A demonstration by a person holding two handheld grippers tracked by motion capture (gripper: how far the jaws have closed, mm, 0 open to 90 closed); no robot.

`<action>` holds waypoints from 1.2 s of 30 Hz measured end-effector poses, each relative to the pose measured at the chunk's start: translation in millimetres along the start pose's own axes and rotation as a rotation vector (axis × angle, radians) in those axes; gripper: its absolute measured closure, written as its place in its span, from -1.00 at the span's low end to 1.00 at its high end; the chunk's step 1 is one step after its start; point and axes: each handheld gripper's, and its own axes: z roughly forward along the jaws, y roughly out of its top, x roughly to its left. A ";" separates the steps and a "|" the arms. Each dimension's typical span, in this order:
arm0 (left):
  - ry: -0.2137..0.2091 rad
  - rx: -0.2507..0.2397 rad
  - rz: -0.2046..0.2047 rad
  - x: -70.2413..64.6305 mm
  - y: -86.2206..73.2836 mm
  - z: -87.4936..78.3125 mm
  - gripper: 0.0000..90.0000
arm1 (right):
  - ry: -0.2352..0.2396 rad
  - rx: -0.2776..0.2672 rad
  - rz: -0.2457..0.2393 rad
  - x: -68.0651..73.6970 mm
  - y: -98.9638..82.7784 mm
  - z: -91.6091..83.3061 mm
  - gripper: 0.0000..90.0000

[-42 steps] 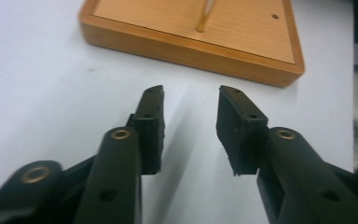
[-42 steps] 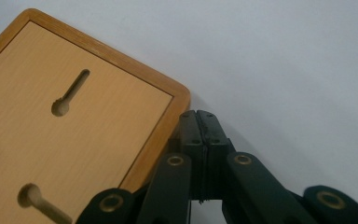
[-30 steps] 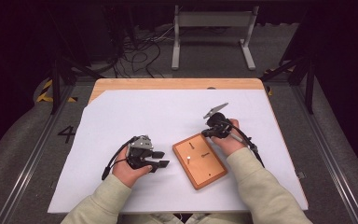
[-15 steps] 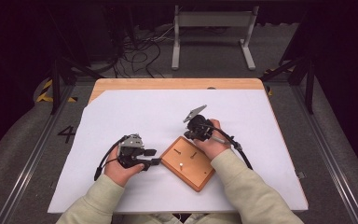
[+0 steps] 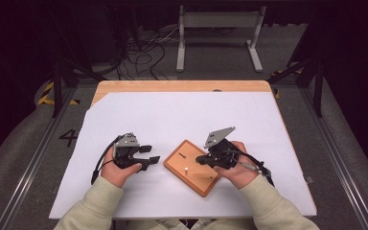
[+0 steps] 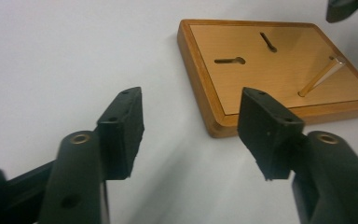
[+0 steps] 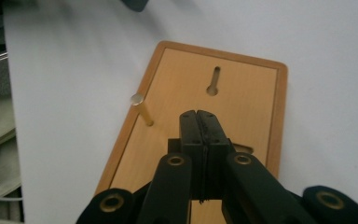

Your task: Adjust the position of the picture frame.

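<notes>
Wooden board [image 5: 192, 167] shifted left, right tongs [image 7: 199, 122] pressed together, left tongs [image 6: 189, 123] spreading, empty.

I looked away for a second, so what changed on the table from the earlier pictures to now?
The wooden board slid left and turned. The right gripper, shut, came over it. The left gripper shifted left, its jaws just opening with nothing between. The peg stays upright.

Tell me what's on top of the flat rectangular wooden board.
One thin upright metal peg stands on the flat rectangular wooden board, beside two keyhole slots. The shut right tool hovers over it, hiding part of the surface.
</notes>
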 end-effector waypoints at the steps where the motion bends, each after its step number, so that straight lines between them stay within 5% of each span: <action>1: -0.001 0.008 0.011 0.0 0.6 0.5 0.01 | 0.010 0.002 -0.004 3.0 -1.8 -0.2 1.00; 8: 0.012 0.012 0.036 -1.7 4.0 2.3 0.03 | 0.035 0.040 -0.020 25.0 -13.1 6.0 1.00; 23: 0.008 -0.010 -0.010 3.7 4.8 8.5 -0.03 | 0.114 0.132 -0.078 62.0 -23.0 30.1 1.00; 30: 0.005 -0.009 -0.014 2.6 4.9 7.1 -0.04 | 0.058 0.172 -0.123 64.9 -23.2 35.6 1.00; 31: 0.003 -0.010 -0.011 1.6 4.7 6.8 -0.05 | -0.033 0.220 -0.141 61.0 -26.0 36.9 1.00; 32: 0.005 -0.008 -0.008 1.1 4.5 6.6 -0.05 | -0.057 0.225 -0.137 55.3 -28.4 35.6 1.00; 36: 0.004 -0.004 -0.006 0.9 4.4 7.0 -0.05 | -0.074 0.202 -0.079 31.5 -36.4 27.3 1.00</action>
